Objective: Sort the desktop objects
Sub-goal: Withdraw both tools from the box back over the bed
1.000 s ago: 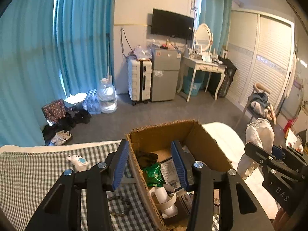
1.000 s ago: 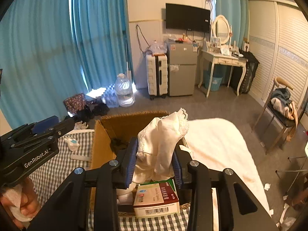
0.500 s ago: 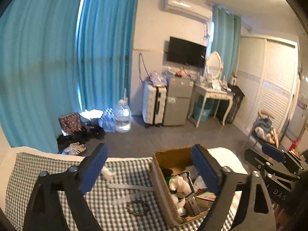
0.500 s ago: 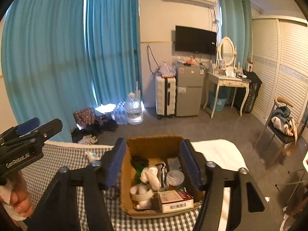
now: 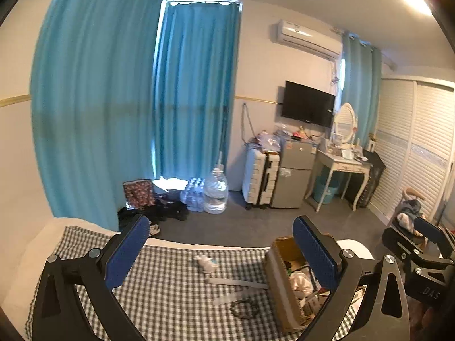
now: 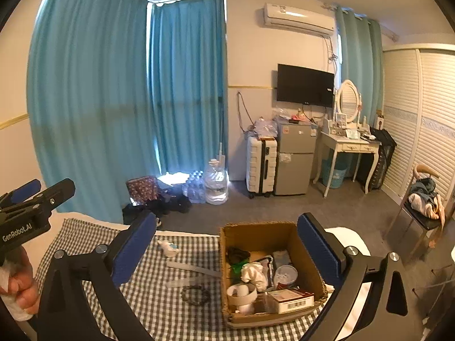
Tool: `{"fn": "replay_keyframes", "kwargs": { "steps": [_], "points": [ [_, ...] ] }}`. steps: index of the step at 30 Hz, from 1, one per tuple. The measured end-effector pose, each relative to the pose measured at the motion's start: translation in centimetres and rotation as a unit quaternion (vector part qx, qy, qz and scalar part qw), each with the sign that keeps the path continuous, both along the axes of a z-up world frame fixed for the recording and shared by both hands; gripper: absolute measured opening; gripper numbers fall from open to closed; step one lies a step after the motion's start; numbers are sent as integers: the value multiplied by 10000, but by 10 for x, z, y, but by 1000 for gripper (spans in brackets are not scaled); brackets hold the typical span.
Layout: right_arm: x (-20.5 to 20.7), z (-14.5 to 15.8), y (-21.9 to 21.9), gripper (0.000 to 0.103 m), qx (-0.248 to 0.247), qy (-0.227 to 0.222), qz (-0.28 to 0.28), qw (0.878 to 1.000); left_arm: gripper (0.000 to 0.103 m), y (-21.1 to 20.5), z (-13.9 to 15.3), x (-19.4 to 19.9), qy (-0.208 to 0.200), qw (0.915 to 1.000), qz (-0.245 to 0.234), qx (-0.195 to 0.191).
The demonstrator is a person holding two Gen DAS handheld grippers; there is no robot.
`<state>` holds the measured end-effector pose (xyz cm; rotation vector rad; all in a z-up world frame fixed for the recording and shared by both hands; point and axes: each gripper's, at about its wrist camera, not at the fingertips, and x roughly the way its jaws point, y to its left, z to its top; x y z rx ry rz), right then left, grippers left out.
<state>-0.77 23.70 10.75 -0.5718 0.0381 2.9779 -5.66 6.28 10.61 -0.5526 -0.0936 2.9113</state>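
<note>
Checked cloth [image 6: 85,255] covered the table, and toward its right end stood the cardboard box [image 6: 256,236], open at the top, already filled with a white cloth [image 6: 253,272], a tape roll [image 6: 241,291] and a barcoded carton [image 6: 293,301]. Both tools hung above the table: the left gripper [image 5: 221,253] and the right gripper [image 6: 227,253] had just been opening, and both stood wide with nothing between the jaws. A drop into the box looked finished, judging by this; the next move would call for reaching left to what remained outside. A grey strip [image 6: 193,268] lay beside the box with its long axis pointing at the box wall, a dark beaded ring [image 6: 196,294] near it, a small white bottle [image 6: 167,247] farther off.
</note>
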Motion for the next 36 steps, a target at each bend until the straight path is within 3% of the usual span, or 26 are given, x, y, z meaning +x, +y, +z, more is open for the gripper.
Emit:
{"fn": "replay_keyframes", "kwargs": {
  "steps": [16, 22, 36],
  "points": [
    [-5, 1, -63, 103, 44, 75, 511, 9987, 103, -70, -4, 16, -48, 9980, 609, -154],
    [-14, -8, -82, 103, -73, -81, 768, 9970, 103, -97, -12, 7, -281, 9965, 791, -59],
    [-53, -53, -81, 103, -113, -573, 848, 9947, 103, -91, -62, -29, -716, 9938, 707, -466]
  ]
}}
